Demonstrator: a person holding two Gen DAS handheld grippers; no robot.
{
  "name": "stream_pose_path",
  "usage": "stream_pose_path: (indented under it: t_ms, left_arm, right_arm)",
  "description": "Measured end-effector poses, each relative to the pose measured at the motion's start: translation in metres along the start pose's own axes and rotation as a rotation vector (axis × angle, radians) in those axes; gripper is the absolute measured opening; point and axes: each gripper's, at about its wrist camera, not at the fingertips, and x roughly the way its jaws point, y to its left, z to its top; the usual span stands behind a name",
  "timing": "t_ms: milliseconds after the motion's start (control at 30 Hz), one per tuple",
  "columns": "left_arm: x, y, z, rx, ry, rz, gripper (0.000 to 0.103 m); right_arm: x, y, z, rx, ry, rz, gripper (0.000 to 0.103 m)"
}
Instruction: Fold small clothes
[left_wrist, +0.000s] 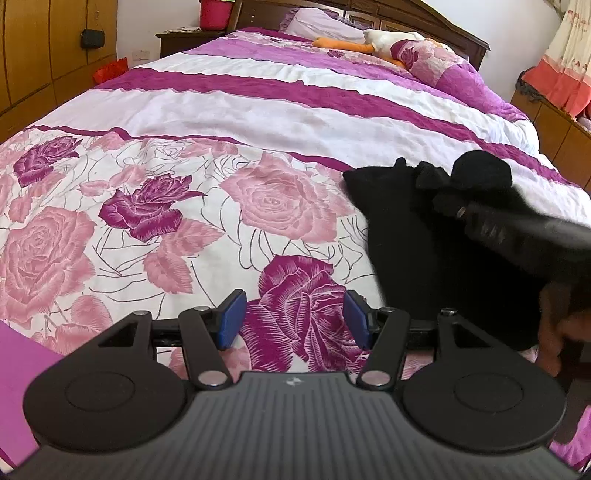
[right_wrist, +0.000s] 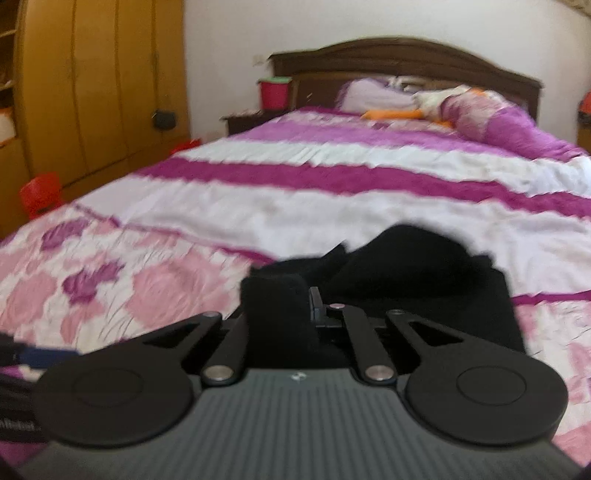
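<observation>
- Left wrist view: the left gripper (left_wrist: 295, 317) sits at the bottom centre of the frame, its blue pads (left_wrist: 232, 319) standing apart with nothing but the flowered bedspread (left_wrist: 155, 206) between them; it is released and empty.
- The black garment (left_wrist: 424, 258) lies on the right side of the frame, spread over the bedspread, with a bunched lump at its upper end.
- The right gripper (left_wrist: 461, 212) comes in from the right edge, blurred, its tip at that bunched upper part of the cloth; part of a hand (left_wrist: 554, 332) shows at the lower right edge.
- A stuffed toy (left_wrist: 391, 40) and a pillow (left_wrist: 325, 22) lie at the top of the frame, well apart from the work.

- Right wrist view: the picture is blurred. The right gripper (right_wrist: 308, 314) is at the bottom centre with its jaws clenched on a fold of the black garment (right_wrist: 406, 269), which rises as a dark flap between the fingers.
- The rest of the cloth fills the centre and right of the frame, lumpy rather than flat.
- A red bucket (right_wrist: 273, 92) stands at the upper middle beside the headboard (right_wrist: 406, 55).

- Progress, as a judgement: the fold looks early or midway. One part of the garment is gripped and lifted, but no neat flat rectangle shows.
- Left to do: carry the gripped part over, lay it down, smooth it, and probably bring in the idle left gripper to pin or fold the other side.
</observation>
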Motion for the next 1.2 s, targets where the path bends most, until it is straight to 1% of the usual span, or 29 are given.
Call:
stream_pose_path:
  t_ms: [67, 133, 400, 433, 467, 500, 533, 567, 633, 700, 833, 933, 1067, 1200]
  left_arm:
    - [0.0, 0.001, 0.0, -0.004, -0.004, -0.003, 0.064]
    - [-0.002, 0.0, 0.001, -0.008, -0.01, -0.008, 0.064]
    - [-0.012, -0.014, 0.007, -0.019, -0.045, -0.055, 0.064]
    - [-0.013, -0.017, 0.008, -0.019, -0.05, -0.068, 0.064]
    - [-0.015, -0.02, 0.009, -0.018, -0.053, -0.078, 0.064]
    - [-0.016, -0.024, 0.01, -0.016, -0.056, -0.087, 0.064]
    - [-0.017, -0.028, 0.011, -0.013, -0.061, -0.097, 0.064]
    - [-0.018, -0.033, 0.013, -0.008, -0.065, -0.106, 0.064]
    - [-0.02, -0.042, 0.014, 0.004, -0.076, -0.124, 0.064]
    - [-0.021, -0.051, 0.016, 0.015, -0.085, -0.136, 0.064]
    - [-0.019, -0.07, 0.021, 0.038, -0.089, -0.167, 0.064]
    - [-0.012, -0.088, 0.028, 0.068, -0.096, -0.182, 0.064]
    - [0.003, -0.113, 0.041, 0.097, -0.104, -0.192, 0.064]
    - [0.027, -0.136, 0.055, 0.128, -0.114, -0.185, 0.064]
  right_arm:
    - [-0.001, 0.003, -0.005, 0.004, 0.021, 0.04, 0.011]
    - [-0.006, 0.004, -0.007, 0.016, 0.024, 0.065, 0.011]
    - [-0.062, -0.014, 0.002, 0.085, -0.03, 0.172, 0.013]
    - [-0.068, -0.017, 0.003, 0.096, -0.037, 0.178, 0.017]
    - [-0.076, -0.022, 0.003, 0.108, -0.05, 0.189, 0.029]
    - [-0.082, -0.026, 0.003, 0.117, -0.062, 0.204, 0.036]
    - [-0.089, -0.03, 0.002, 0.125, -0.074, 0.212, 0.046]
    - [-0.097, -0.034, 0.001, 0.13, -0.094, 0.211, 0.048]
    - [-0.108, -0.04, -0.002, 0.131, -0.121, 0.204, 0.048]
    - [-0.115, -0.047, -0.006, 0.132, -0.131, 0.19, 0.048]
    - [-0.117, -0.063, -0.017, 0.13, -0.123, 0.099, 0.048]
    - [-0.114, -0.081, -0.027, 0.186, -0.094, 0.042, 0.048]
    - [-0.107, -0.101, -0.037, 0.23, -0.083, -0.047, 0.048]
    - [-0.1, -0.125, -0.045, 0.314, -0.084, -0.077, 0.048]
